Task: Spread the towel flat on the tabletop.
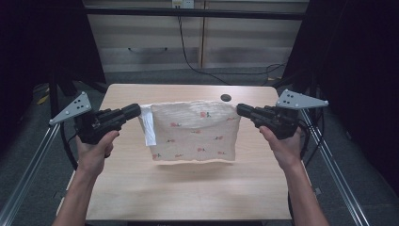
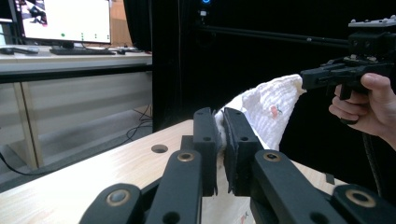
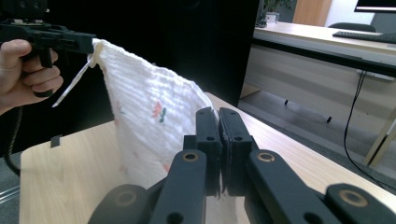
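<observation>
Dim, soft frames; dark surroundings, faint shadow beneath the cloth [image 1: 195, 132].

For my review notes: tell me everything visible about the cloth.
The cloth is a cream, soft-woven fabric with a ribbed texture, dotted with small red-and-green prints. It hangs folded, stretched between the left tool and right tool, each shut on a top corner. A white tag dangles at its left edge. The top edge is almost taut and the lower edge hangs above the table, apparently clear of it.
</observation>
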Demonstrator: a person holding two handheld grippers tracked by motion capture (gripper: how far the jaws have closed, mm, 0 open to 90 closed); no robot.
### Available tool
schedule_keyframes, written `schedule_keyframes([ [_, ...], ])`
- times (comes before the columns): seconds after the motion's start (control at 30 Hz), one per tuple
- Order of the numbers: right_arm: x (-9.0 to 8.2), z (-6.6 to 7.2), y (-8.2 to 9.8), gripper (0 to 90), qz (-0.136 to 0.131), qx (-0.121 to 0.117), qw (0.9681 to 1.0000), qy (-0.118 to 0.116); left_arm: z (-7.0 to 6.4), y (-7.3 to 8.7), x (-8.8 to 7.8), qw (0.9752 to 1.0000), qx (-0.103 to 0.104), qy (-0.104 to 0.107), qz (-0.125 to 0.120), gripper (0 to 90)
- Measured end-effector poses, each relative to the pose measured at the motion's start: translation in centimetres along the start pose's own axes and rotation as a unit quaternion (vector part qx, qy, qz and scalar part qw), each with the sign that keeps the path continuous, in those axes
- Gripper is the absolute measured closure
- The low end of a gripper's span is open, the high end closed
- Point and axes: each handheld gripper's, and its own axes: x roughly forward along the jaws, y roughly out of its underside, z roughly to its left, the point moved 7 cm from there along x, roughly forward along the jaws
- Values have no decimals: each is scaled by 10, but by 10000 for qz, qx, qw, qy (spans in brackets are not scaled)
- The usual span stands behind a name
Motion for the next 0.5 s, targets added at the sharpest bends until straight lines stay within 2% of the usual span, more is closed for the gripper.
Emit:
schedule_keyframes([
  [0.1, -5, 10, -1, 877, -55, -32, 10000, -72, -6, 0, -5, 9999, 87, 56, 1, 845],
  [0.2, -11, 19, 0, 878, -92, -35, 9998, -172, -12, 3, -7, 9999, 50, 56, 72, 845],
  [0.23, -11, 19, 0, 878, -92, -35, 9998, -172, -15, 4, -8, 9999, 48, 35, 90, 845],
  [0.3, -15, 24, 2, 877, -103, -17, 9997, -199, -23, 4, -12, 9997, 162, 142, 97, 845],
  [0.37, -20, 29, 3, 878, -107, -21, 9997, -196, -30, 4, -16, 9996, 218, 129, 147, 845],
  [0.43, -32, 44, 2, 878, -101, -162, 9997, -142, -34, 6, -20, 9995, 215, 128, 190, 845],
  [0.5, -35, 47, 2, 877, -115, -133, 9997, -144, -36, 8, -23, 9994, 188, 124, 249, 845],
])
